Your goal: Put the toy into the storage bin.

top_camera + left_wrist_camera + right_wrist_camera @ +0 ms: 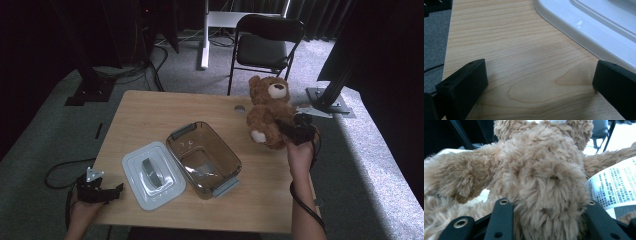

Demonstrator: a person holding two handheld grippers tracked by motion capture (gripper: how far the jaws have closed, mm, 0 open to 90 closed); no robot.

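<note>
Wooden table [150,112]: near its right edge the right gripper [292,131] clamps the teddy bear [269,111] aloft; the open tub [204,158] awaits it, lid [152,175] off; the left gripper [102,191] rests open, empty.

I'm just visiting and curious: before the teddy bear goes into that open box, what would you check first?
1. Right gripper clamped on teddy bear: ok.
2. Bear lifted off the table: ok.
3. Brown container open, inside free: ok.
4. White lid lying aside, beside the container: ok.
5. Left gripper open, away from the container: ok.
6. Bear fits inside: cannot tell.
</note>
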